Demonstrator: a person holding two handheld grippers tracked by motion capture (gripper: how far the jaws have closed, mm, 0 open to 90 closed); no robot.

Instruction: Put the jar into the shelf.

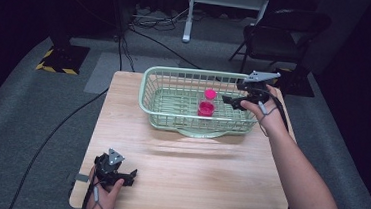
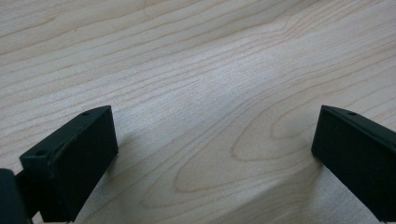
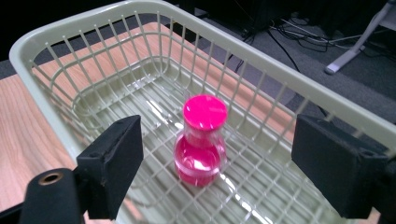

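Observation:
A small clear bottle with pink liquid and a pink cap [image 1: 207, 103] [image 3: 201, 140] stands upright inside a pale green wire basket [image 1: 153, 107] [image 3: 70, 37] at the back of the wooden table. My right gripper [image 1: 230, 101] [image 3: 217, 163] hovers over the basket's right end, open, its jaws wide on either side of the bottle but a little short of it. My left gripper [image 1: 129, 175] [image 2: 215, 154] rests low over the bare wood near the table's front left corner, open with nothing between its jaws.
The wooden table [image 1: 178, 169] has free room between the basket and its front edge. Beyond it are a black chair [image 1: 279, 36], a white stand [image 1: 190, 14], floor cables [image 1: 153, 37] and a black base with yellow stripes [image 1: 62, 57].

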